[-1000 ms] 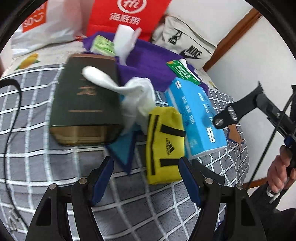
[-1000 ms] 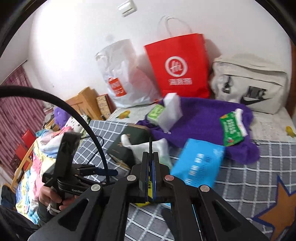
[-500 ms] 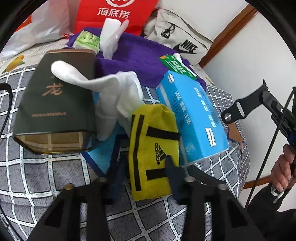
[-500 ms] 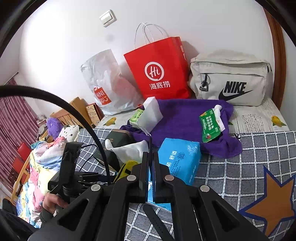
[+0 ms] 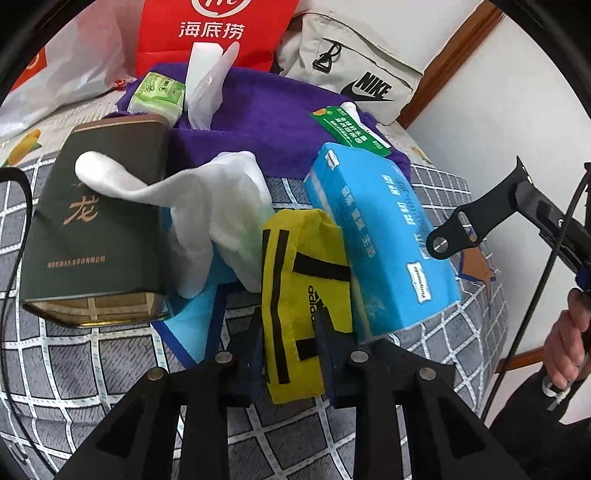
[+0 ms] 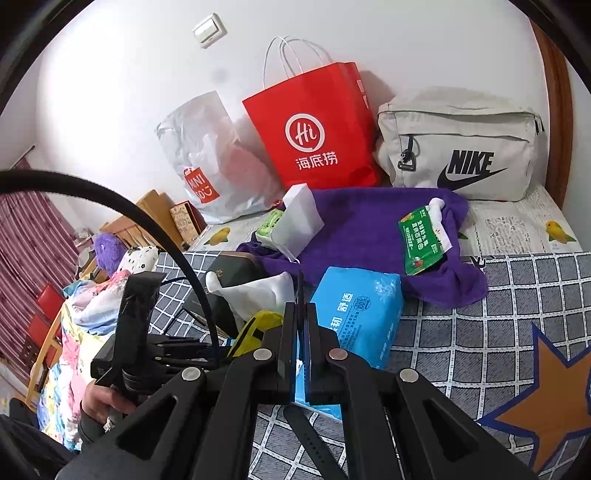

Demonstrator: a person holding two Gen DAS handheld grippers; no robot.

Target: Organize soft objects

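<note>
**Left claw closing round the yellow pouch**

Left gripper [image 5: 288,332] has the yellow pouch [image 5: 303,295] between its jaws, which are closing: both blue pads press the pouch's near end. Right gripper [image 6: 300,321] is clenched with nothing between its fingers, hanging over the blue tissue pack [image 6: 360,314].

Of the containers, the red paper bag [image 6: 317,125], the translucent plastic bag [image 6: 207,158] and the grey Nike bag [image 6: 461,147] stand along the wall; what they hold cannot be made out. A dark green tin [image 5: 96,229] lies closed on the checked bedcover [image 5: 92,369].

The pouch lies on the cover, touching the tissue pack on one side and a white cloth [image 5: 214,206] on the other; the cloth drapes across the tin. Behind them a purple towel [image 5: 273,122] carries a green sachet [image 5: 351,125] and a small green tissue packet [image 5: 159,92].

Only the left wrist view shows the grip on the pouch; the right wrist view shows just the pouch's far tip, plus the wall switch [image 6: 208,31] and the person's left hand [image 6: 107,400]
</note>
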